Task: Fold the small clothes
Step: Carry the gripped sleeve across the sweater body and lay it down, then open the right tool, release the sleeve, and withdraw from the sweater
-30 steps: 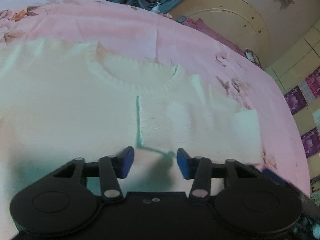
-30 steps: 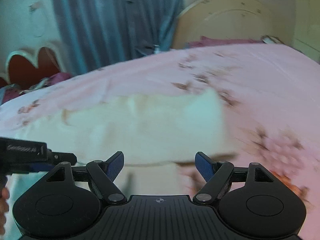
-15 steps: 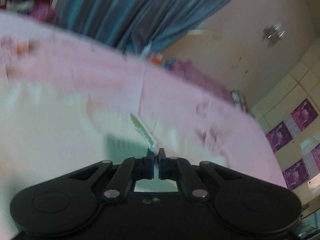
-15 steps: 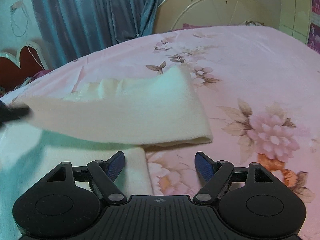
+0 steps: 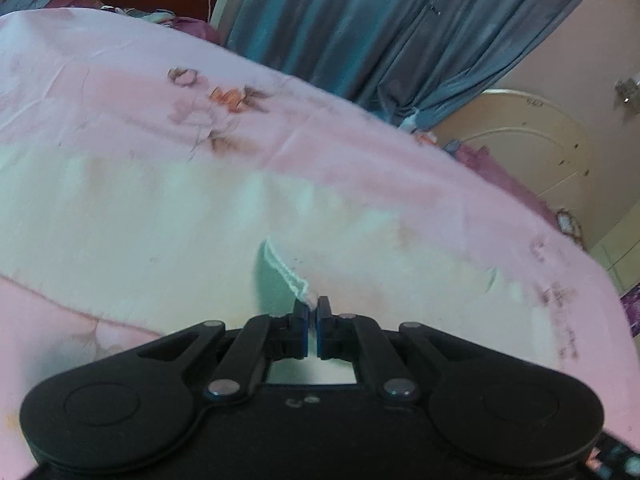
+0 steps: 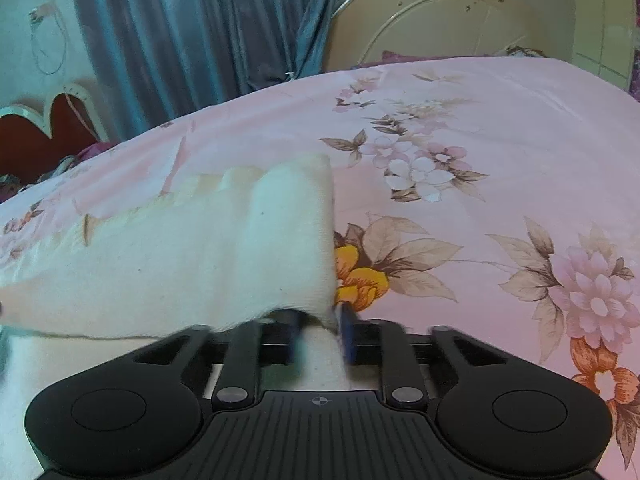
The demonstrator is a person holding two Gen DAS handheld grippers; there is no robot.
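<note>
The right gripper (image 6: 320,334) is pinching a corner of the cream knit garment (image 6: 200,256), its blue fingers (image 6: 347,332) blurred as they are pressing together on the cloth. The garment is lying on a pink floral bedsheet (image 6: 480,208); blue curtains (image 6: 200,28) are hanging behind.

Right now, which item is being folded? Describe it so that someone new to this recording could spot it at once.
Start at the pink floral bedsheet that covers the bed. On it lies a cream knit garment, one edge lifted by the left gripper and another pinched by the right gripper. It is the only plain, pale, ribbed fabric there; everything around it is printed with flowers.
</note>
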